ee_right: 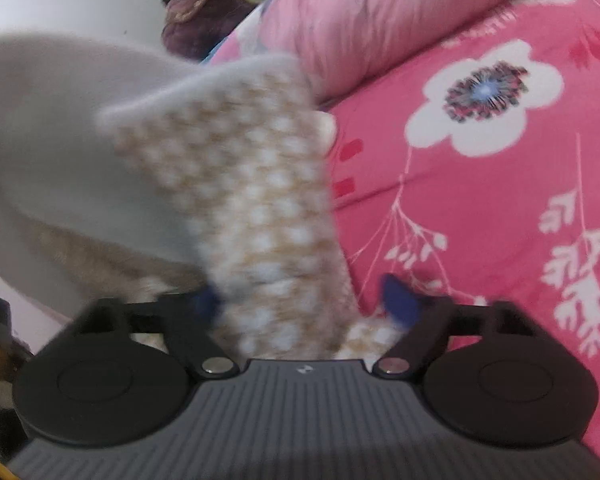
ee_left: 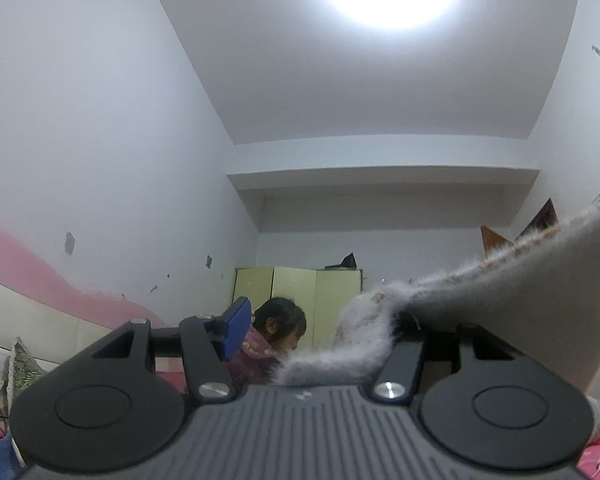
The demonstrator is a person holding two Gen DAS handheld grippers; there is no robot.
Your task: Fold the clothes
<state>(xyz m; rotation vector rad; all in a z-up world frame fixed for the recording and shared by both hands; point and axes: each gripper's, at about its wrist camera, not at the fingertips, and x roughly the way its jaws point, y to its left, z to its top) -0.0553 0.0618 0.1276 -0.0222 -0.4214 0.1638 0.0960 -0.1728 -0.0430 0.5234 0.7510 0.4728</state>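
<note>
Fleece garment (ee_right: 236, 184), cream with a tan-and-white dotted pile side, hangs in the air between the two grippers above a pink floral bedspread (ee_right: 500, 208). In the right wrist view, a dotted strip of it runs down between the blue pads of the right gripper (ee_right: 304, 304); the left pad is half buried in the pile and the right pad stands a little clear of the cloth, so whether the jaws press on it cannot be told through the blur. In the left wrist view, the left gripper (ee_left: 320, 336) tilts up toward the ceiling. Its left blue pad (ee_left: 236, 328) stands bare, while the fuzzy edge of the garment drapes over the right finger and hides it, so a grip there cannot be told either. A person (ee_left: 276, 340) in a purple hooded top sits beyond, before pale green cabinet doors (ee_left: 300, 300). A pink pillow (ee_right: 380, 20) lies at the far edge of the bedspread.
</note>
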